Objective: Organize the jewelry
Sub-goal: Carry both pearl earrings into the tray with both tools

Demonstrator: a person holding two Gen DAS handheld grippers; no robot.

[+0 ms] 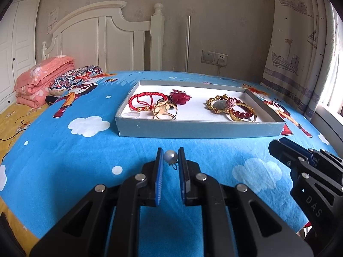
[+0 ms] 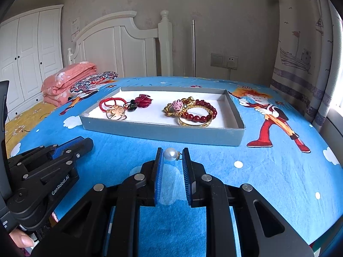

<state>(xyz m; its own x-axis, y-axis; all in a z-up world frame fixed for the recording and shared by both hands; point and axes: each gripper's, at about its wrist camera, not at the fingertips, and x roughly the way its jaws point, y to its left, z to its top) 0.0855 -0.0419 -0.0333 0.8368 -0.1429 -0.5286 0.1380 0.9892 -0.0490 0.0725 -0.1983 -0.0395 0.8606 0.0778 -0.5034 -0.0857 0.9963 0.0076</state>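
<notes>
Bedroom daylight is falling across the blue cartoon bedspread, and you are working over its near edge. Your left gripper is clamping a grey pearl earring between its blue pads, and your right gripper is pinching a white pearl earring the same way, its small metal cap touching the right pad. Both pearls are riding at the very fingertips, clear of the cloth, so you are carrying round, slippery beads on a thin purchase; keeping the squeeze steady and the wrists level looks wise. The two likely belong together as a pair.

Ahead, the grey tray is sitting near the middle of the bedspread, its near wall facing you. Inside, a red cord bracelet, a gold ring and a red leaf charm are crowding the left end, while a gold bangle and a dark red bead bracelet are piling toward the right end. White lining between the two heaps is lying bare, and that gap looks like the roomiest landing spot. You would need to lift over the near wall before lowering. Folded pink bedding is sitting well off at the far left corner.
</notes>
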